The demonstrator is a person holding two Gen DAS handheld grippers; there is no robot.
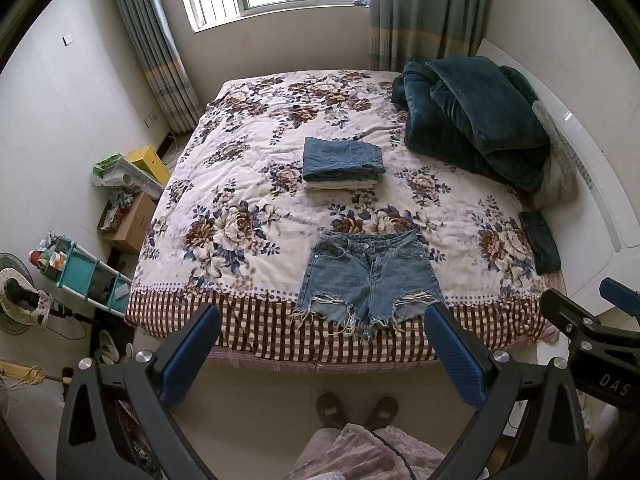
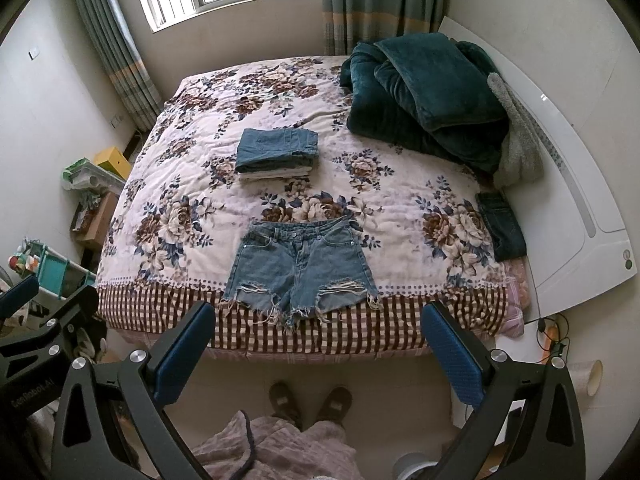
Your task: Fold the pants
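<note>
A pair of light blue frayed denim shorts (image 1: 370,276) lies flat, front up, waistband away from me, near the foot edge of the bed; it also shows in the right wrist view (image 2: 300,268). A stack of folded pants (image 1: 342,164) with dark denim on top sits mid-bed, also in the right wrist view (image 2: 276,154). My left gripper (image 1: 320,320) is open and empty, held high above the bed's near edge. My right gripper (image 2: 318,318) is open and empty at a like height.
The bed has a floral cover (image 1: 240,152) with a checked border. A dark green blanket pile (image 1: 472,128) lies at the back right. A dark folded garment (image 1: 540,242) lies at the right edge. Boxes and a teal shelf (image 1: 84,268) stand left of the bed.
</note>
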